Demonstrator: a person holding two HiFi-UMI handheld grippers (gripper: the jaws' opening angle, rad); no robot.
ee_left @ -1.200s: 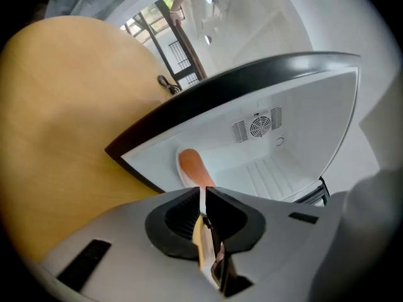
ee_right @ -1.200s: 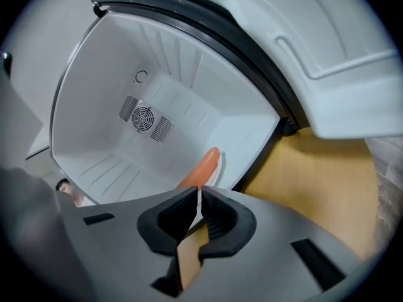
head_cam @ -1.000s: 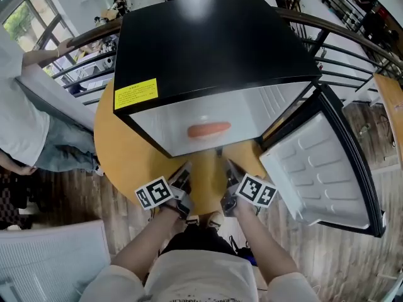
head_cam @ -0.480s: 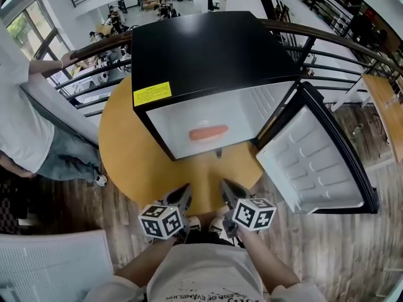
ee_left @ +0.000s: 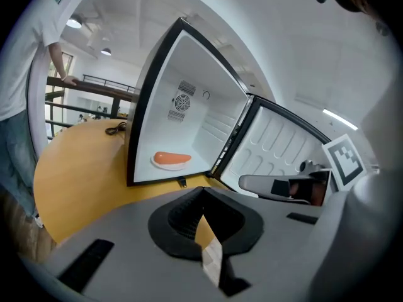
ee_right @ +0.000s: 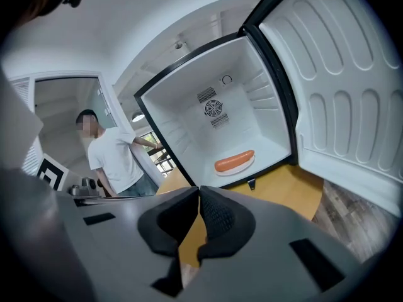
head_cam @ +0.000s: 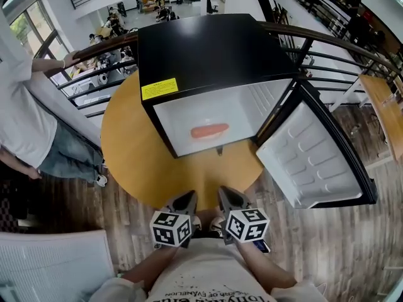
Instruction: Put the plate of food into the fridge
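Head view, looking steeply down: a black fridge (head_cam: 208,49) stands on a round yellow desk (head_cam: 132,156) and fills the 12 o'clock part of the picture. Its door (head_cam: 315,156) hangs wide open toward 3 o'clock, with the white moulded inner side facing up. A yellow sticker (head_cam: 159,88) sits on the fridge top near the front left corner.

On the white floor inside the fridge lies a sausage (head_cam: 210,130) on a white plate (head_cam: 217,136), close to the front opening.

At 6 o'clock, the left tongs (head_cam: 189,197) and the right tongs (head_cam: 225,192) are side by side over the near edge of the desk, well apart from the fridge. Each carries a cube with square markers, the left cube (head_cam: 171,228) and the right cube (head_cam: 247,224).

Left gripper view: the left tongs (ee_left: 203,190) are closed, tips meeting, with nothing between them. The plate (ee_left: 165,165) shows beyond them at 11 o'clock, inside the fridge.

Right gripper view: the right tongs (ee_right: 199,189) are also closed and empty. The sausage (ee_right: 234,161) is just above them at 1 o'clock, under a round fan vent (ee_right: 213,108) in the rear wall.

A person (head_cam: 25,112) in a white shirt and jeans stands at 9 o'clock beside the desk, a hand on the railing (head_cam: 94,43). Wooden floor (head_cam: 302,244) shows at 4 o'clock.
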